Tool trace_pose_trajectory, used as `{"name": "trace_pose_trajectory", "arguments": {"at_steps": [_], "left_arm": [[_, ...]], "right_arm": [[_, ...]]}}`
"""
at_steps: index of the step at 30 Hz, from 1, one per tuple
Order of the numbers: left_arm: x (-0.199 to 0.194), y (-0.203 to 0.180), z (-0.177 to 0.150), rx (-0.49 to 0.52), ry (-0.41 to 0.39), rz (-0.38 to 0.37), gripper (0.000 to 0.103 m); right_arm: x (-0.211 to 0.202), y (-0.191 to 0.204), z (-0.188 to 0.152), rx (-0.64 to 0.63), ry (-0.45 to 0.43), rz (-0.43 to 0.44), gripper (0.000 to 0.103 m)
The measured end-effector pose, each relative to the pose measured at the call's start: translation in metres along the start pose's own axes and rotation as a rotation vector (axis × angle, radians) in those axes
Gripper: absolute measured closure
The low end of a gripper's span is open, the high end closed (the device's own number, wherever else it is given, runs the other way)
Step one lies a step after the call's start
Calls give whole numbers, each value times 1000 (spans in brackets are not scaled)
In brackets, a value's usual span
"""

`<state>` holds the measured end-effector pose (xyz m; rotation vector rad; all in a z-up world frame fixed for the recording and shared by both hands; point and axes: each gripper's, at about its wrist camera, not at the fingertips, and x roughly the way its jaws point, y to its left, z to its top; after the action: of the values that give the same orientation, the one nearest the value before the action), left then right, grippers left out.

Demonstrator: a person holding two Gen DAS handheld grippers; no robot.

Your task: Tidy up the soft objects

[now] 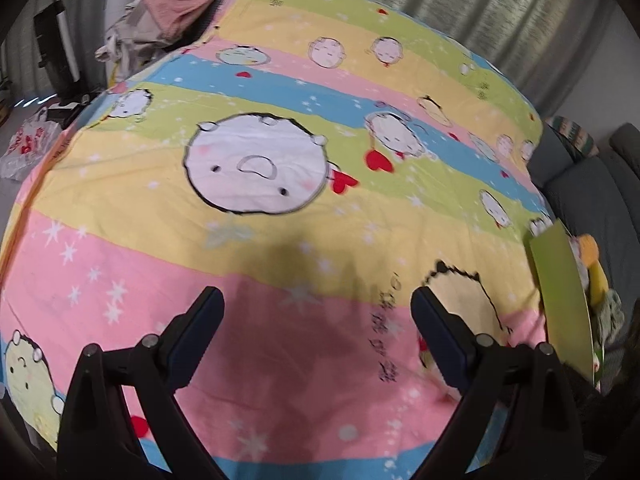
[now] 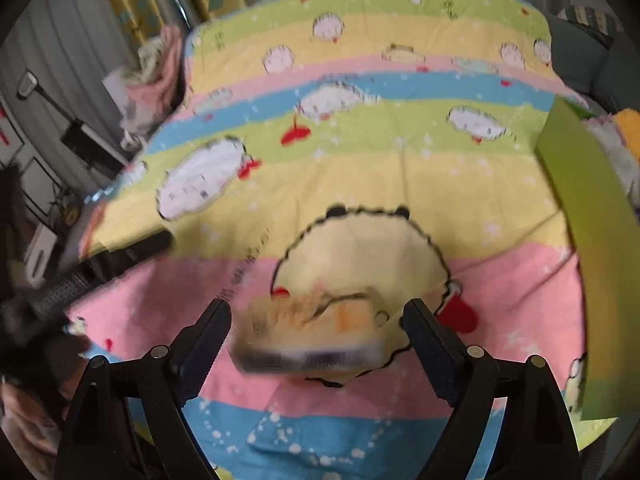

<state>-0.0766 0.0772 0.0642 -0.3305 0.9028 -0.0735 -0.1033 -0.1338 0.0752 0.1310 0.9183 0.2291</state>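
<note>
A quilt striped in pink, yellow, green and blue, printed with cartoon faces, covers the bed in both views. My left gripper hangs open above a pink stripe with nothing between its fingers. My right gripper stands wide over the quilt. A blurred soft packet, cream and orange with a dark purple edge, lies between its fingers, and neither pad touches it. A green box at the right bed edge holds soft toys. The box and its toys also show in the left wrist view.
A pile of pink and beige clothes lies at the bed's far left corner. A grey sofa stands to the right of the bed. A plastic bag sits on the floor at left. Curtains hang behind the bed.
</note>
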Motion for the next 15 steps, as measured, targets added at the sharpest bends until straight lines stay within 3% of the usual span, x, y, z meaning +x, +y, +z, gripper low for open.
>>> {"name": "trace_pose_trajectory", "arguments": {"at_steps": [6, 8, 10, 12, 15], "left_arm": [[-2, -17, -13, 39, 23, -75, 17], [-3, -21, -16, 31, 32, -115, 25], [-2, -26, -20, 27, 49, -150, 35], [1, -34, -25, 34, 85, -202, 42], [6, -46, -33, 44, 145, -285, 53]], "right_arm": [[-14, -20, 6, 79, -41, 61, 15], [-11, -27, 9, 103, -36, 84, 21], [-9, -30, 11, 110, -25, 106, 37], [-4, -34, 12, 125, -6, 130, 44], [4, -39, 11, 143, 25, 140, 47]]}}
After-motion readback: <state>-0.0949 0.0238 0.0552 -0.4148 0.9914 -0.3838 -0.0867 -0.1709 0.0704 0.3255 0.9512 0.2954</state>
